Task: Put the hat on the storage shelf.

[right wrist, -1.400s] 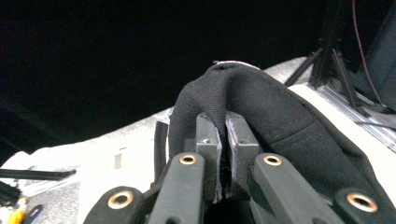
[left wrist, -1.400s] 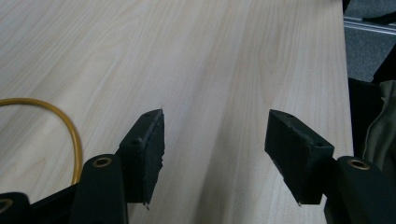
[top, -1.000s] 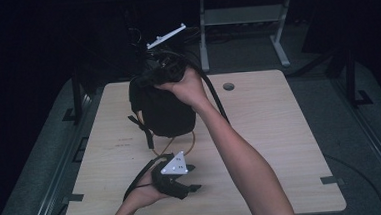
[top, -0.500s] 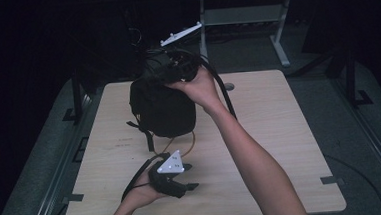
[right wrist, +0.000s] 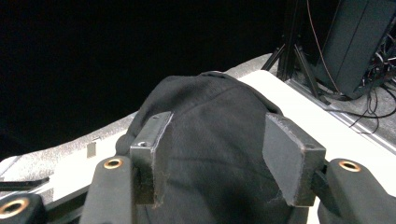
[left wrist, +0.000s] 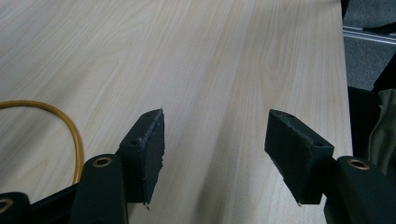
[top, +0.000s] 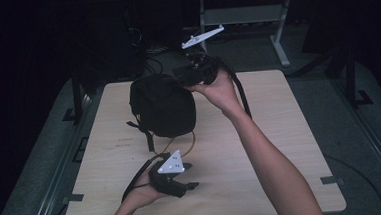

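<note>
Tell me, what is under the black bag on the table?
The black bag stands on the wooden table. A yellow cord loops out from beneath its near edge, beside a black strap. Where the cord leads under the bag is covered.

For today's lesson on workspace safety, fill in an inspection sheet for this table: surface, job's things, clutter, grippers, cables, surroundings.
Surface: pale wooden table, mostly bare.
Job's things: black bag standing at the far left of the table, straps hanging down its near side.
Clutter: nothing seen.
Grippers: left gripper resting low at the near edge, jaws apart over bare wood; right gripper at the bag's top, jaws just opened, fabric between them, not pinched.
Cables: yellow cable looping on the table beside the left gripper.
Surroundings: dark room, grey floor, metal stand behind.
</note>
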Action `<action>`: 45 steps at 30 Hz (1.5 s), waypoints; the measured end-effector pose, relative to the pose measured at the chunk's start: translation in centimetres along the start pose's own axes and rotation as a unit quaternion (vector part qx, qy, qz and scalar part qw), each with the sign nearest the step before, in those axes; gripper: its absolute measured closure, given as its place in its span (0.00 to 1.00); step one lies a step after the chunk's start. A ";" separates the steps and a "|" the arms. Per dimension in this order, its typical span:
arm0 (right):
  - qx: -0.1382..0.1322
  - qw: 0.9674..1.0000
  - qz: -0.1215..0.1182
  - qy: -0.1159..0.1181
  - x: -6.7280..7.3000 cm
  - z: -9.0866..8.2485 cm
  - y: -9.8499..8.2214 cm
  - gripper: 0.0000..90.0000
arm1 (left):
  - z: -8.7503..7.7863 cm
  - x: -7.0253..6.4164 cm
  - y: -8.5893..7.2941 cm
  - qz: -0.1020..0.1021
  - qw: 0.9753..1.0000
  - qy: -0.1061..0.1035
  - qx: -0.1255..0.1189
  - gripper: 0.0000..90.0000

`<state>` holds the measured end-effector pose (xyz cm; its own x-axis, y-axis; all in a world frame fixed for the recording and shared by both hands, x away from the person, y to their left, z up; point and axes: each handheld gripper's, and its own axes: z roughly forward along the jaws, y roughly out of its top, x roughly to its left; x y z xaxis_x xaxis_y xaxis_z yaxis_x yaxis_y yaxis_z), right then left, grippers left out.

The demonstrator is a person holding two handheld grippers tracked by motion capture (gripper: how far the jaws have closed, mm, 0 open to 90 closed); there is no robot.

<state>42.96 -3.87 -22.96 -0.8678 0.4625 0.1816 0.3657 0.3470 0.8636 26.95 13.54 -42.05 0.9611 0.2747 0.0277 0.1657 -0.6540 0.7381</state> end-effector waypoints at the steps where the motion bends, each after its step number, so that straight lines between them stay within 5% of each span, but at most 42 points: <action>1: -0.001 1.000 0.003 0.000 -0.1 -0.2 -0.1 0.47 | 0.1 0.0 0.0 0.000 1.000 -0.002 0.000 0.42; 45: 0.004 0.998 0.059 -0.017 -3.4 -7.3 -7.9 0.36 | 0.5 0.2 -0.3 -0.016 1.000 -0.004 -0.010 0.40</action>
<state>40.59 -14.17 -26.99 -0.8062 0.5286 0.2659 0.4680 0.2947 0.8331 27.16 13.43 -42.66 0.9570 0.2901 -0.0016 0.1925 -0.6308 0.7517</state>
